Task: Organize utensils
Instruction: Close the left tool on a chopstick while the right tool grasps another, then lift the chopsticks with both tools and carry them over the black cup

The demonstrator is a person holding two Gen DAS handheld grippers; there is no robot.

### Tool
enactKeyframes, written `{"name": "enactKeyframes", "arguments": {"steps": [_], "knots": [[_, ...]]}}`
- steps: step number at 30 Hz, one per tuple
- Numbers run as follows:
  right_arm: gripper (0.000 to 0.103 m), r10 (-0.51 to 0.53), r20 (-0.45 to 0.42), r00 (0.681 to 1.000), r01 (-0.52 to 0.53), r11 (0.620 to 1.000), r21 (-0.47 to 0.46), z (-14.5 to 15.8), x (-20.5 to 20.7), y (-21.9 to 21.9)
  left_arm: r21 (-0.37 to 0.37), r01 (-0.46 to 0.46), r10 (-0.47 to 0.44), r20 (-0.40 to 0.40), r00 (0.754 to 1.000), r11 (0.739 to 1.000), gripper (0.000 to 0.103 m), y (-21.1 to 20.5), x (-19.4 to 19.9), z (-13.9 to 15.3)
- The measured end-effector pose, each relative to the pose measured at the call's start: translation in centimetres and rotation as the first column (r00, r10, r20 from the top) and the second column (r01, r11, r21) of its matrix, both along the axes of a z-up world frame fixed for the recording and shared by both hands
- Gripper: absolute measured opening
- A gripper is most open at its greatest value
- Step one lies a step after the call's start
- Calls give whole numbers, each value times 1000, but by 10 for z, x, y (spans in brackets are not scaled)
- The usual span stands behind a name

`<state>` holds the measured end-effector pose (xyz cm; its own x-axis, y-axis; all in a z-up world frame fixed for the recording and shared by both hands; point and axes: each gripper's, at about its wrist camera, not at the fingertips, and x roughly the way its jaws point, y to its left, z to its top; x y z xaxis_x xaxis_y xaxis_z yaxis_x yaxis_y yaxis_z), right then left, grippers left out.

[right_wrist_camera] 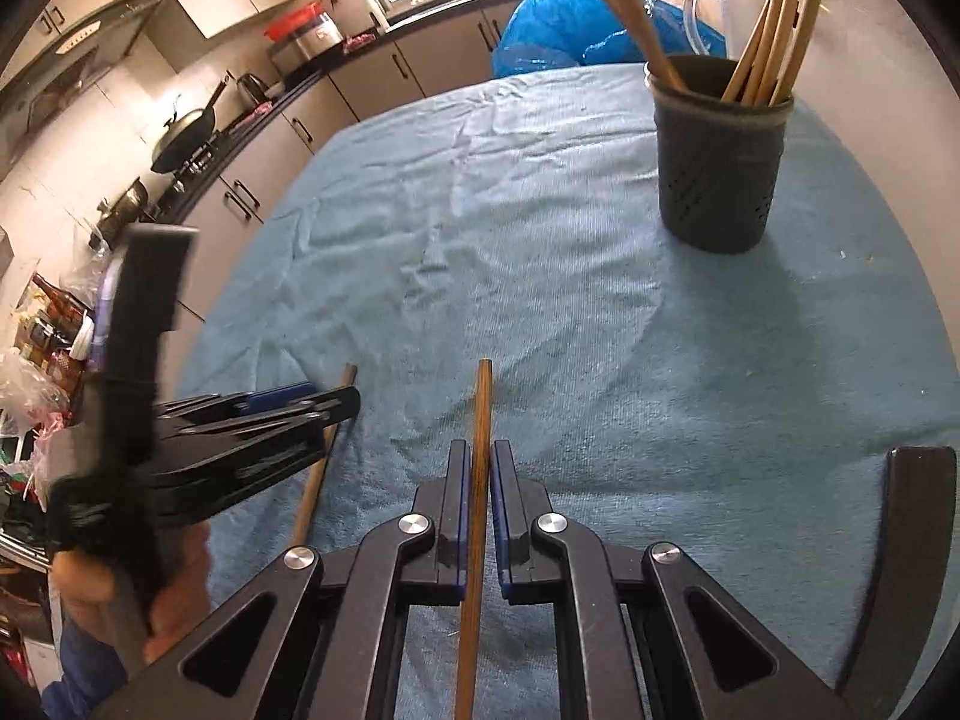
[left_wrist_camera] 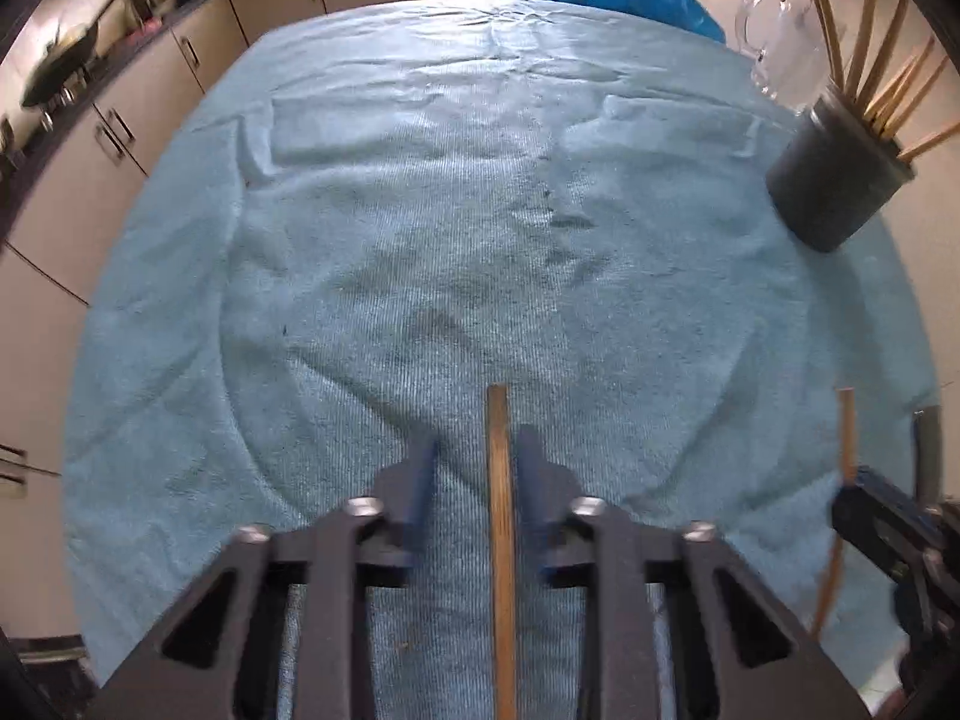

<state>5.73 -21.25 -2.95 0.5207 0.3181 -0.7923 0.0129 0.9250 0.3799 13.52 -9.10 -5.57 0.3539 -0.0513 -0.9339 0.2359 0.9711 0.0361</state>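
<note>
In the left wrist view our left gripper (left_wrist_camera: 477,450) sits at lower centre with its jaws apart, a chopstick (left_wrist_camera: 503,540) running up between them, close to the right finger but not clamped as far as we can tell. To do this step well we centre the stick in the gap before closing, then pinch it squarely so it does not roll on the towel (left_wrist_camera: 420,210). At the right edge of that frame the cup (left_wrist_camera: 837,180) stands with sticks fanning out of it, well apart from us. In the right wrist view the left gripper (right_wrist_camera: 336,405) shows at the left edge, and at lower centre our right gripper (right_wrist_camera: 480,462) has its pads drawn in on a second chopstick (right_wrist_camera: 480,480), which pokes out past the tips toward mid-frame. The cup (right_wrist_camera: 717,162) is at upper right, upright on the towel (right_wrist_camera: 540,210). We judge the next move is a lift and carry up and right; we should tip the stick steeply and aim for the open middle of the cup's mouth, clear of the sticks leaning on its rim.
</note>
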Motion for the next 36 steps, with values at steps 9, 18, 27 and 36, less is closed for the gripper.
{"name": "enactKeyframes", "arguments": {"steps": [9, 18, 27, 36], "knots": [[7, -18, 117, 993, 18, 1000, 3, 30, -7, -7, -96, 39, -26, 129, 991, 995, 7, 13, -23, 46], [7, -13, 439, 898, 41, 998, -54, 100, -46, -2, -239, 95, -7, 347, 938, 966, 7, 37, -63, 142], [7, -2, 527, 850, 68, 992, -106, 120, -63, 5, -261, 110, 4, 399, 917, 959, 7, 39, -74, 166], [7, -18, 537, 844, 83, 992, -97, 121, -65, -2, -261, 118, 1, 417, 909, 958, 7, 35, -78, 174]]}}
